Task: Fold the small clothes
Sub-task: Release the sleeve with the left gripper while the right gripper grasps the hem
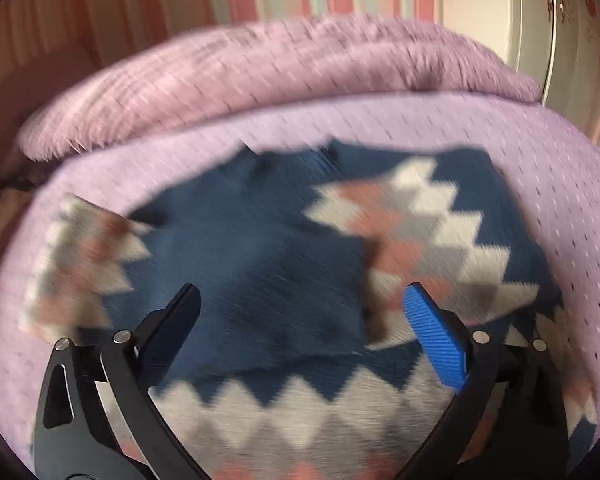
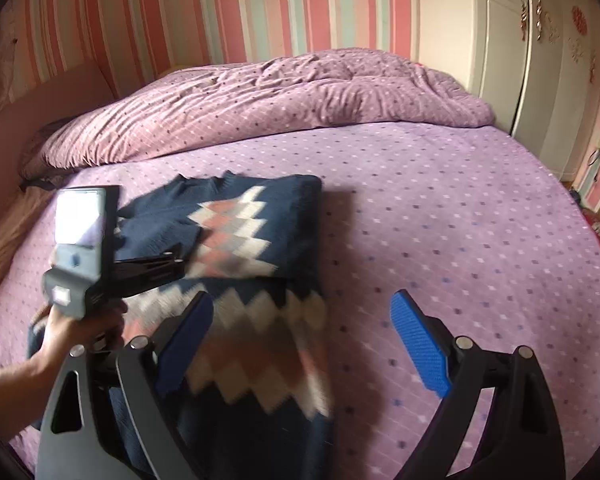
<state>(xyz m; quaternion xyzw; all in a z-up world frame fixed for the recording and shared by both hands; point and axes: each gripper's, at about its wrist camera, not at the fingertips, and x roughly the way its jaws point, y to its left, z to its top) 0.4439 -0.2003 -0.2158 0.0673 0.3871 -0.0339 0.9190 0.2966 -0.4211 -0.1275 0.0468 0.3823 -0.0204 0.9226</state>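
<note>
A navy knitted sweater [image 1: 260, 248] with white, pink and grey diamonds lies on the bed, and a plain navy sleeve is laid across its front. My left gripper [image 1: 302, 292] hovers just over the middle of it, jaws wide open with nothing pinched between them; this view is blurred. In the right wrist view the same sweater [image 2: 244, 216] shows with the left gripper [image 2: 172, 260] over its left half, held by a hand [image 2: 76, 328]. My right gripper [image 2: 302, 298] stands open above the sweater's lower right edge, its right finger over bare sheet.
The purple dotted bed sheet [image 2: 440, 220] spreads to the right of the sweater. A rumpled purple duvet [image 2: 280, 96] lies along the far side of the bed. A white wardrobe [image 2: 520, 60] and a striped wall stand behind.
</note>
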